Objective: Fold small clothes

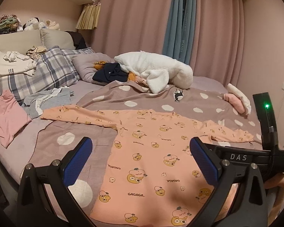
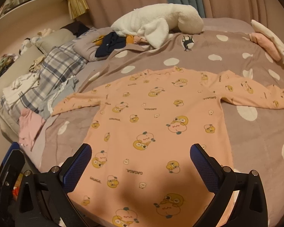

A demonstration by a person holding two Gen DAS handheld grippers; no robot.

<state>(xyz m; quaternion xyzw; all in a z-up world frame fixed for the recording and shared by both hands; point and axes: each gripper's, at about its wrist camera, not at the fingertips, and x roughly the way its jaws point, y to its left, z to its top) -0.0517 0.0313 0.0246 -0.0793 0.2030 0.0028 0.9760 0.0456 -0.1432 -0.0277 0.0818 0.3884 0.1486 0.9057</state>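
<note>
A peach long-sleeved top (image 1: 147,151) (image 2: 157,117) printed with cartoon figures and "GAGAGA" lies flat on the spotted bedspread, both sleeves spread out sideways. My left gripper (image 1: 141,149) hovers above its lower half, open, blue pads wide apart with nothing between them. My right gripper (image 2: 141,155) is likewise open over the hem area, holding nothing. In the left wrist view the right gripper's black body (image 1: 265,151) shows at the right edge. Part of the left gripper (image 2: 7,162) shows at the lower left of the right wrist view.
A mauve bedspread (image 1: 179,100) with white spots covers the bed. Beyond the top lie a white fluffy blanket (image 1: 157,70), dark clothes (image 1: 111,71), a grey garment (image 1: 47,100) and a pink garment (image 1: 7,117). Plaid pillows (image 1: 51,70) sit left; folded pink and white items (image 2: 268,39) lie at the right.
</note>
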